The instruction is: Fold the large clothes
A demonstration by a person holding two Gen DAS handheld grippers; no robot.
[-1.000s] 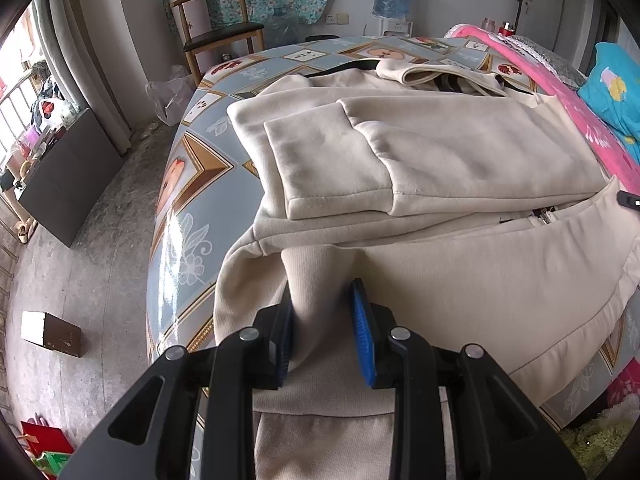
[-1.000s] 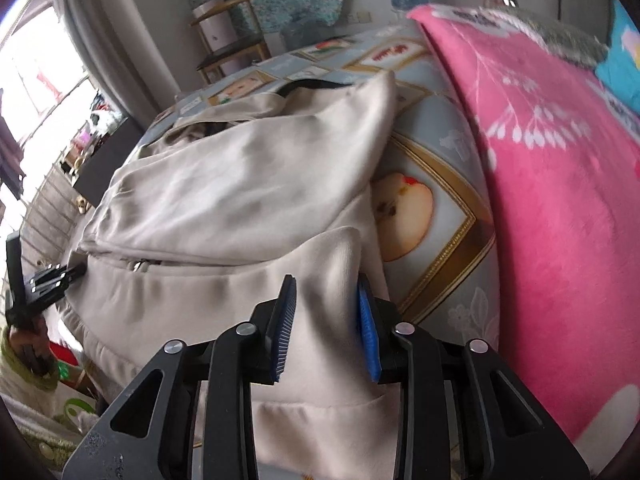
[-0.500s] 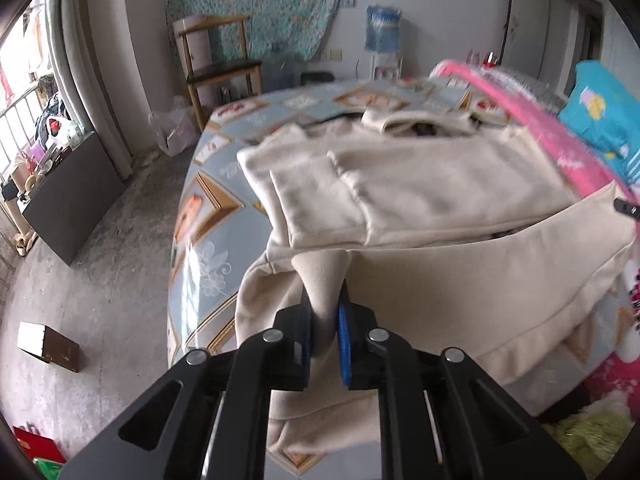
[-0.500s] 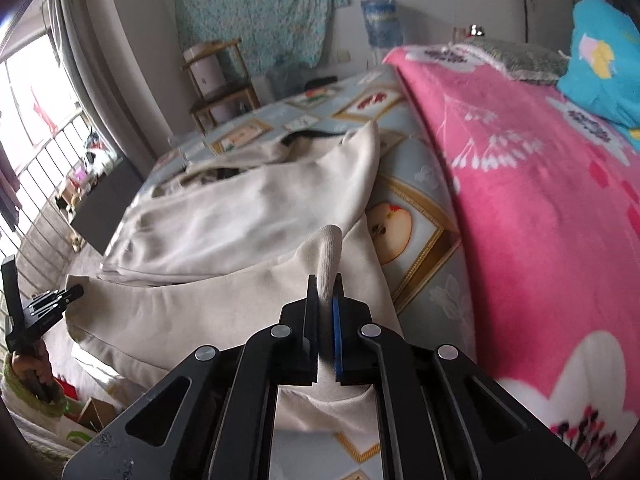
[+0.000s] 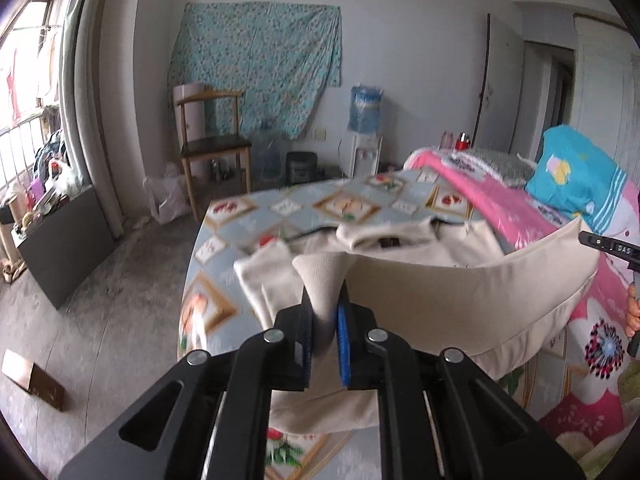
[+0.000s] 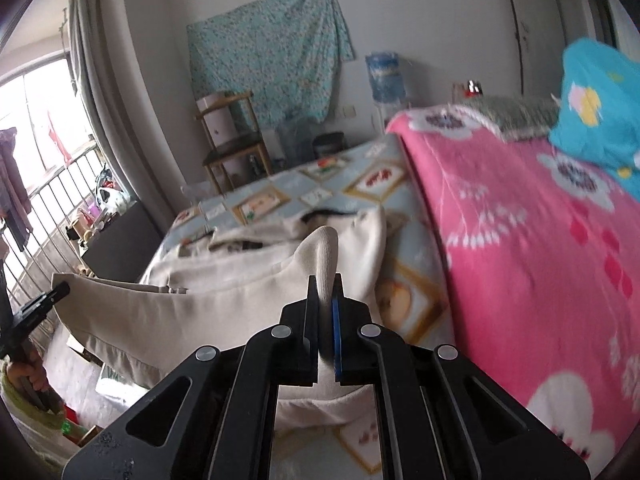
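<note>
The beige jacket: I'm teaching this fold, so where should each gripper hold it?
Grip the jacket at its thick bottom hem, one corner each, coming from the near table edge. Left gripper and right gripper pinch there, stretching the hem straight between them.

Close wrist views over shared bed (image 5: 280,216)

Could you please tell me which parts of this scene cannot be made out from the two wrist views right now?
- Left wrist view: the lifted hem of the cream jacket hides its lower body and zip.
- Left wrist view: the left gripper covers the fabric below its pinch.
- Right wrist view: the right gripper blocks the jacket's near edge; the bedsheet pictures are blurred.
- Both views: the jacket's collar label is too small.
</note>
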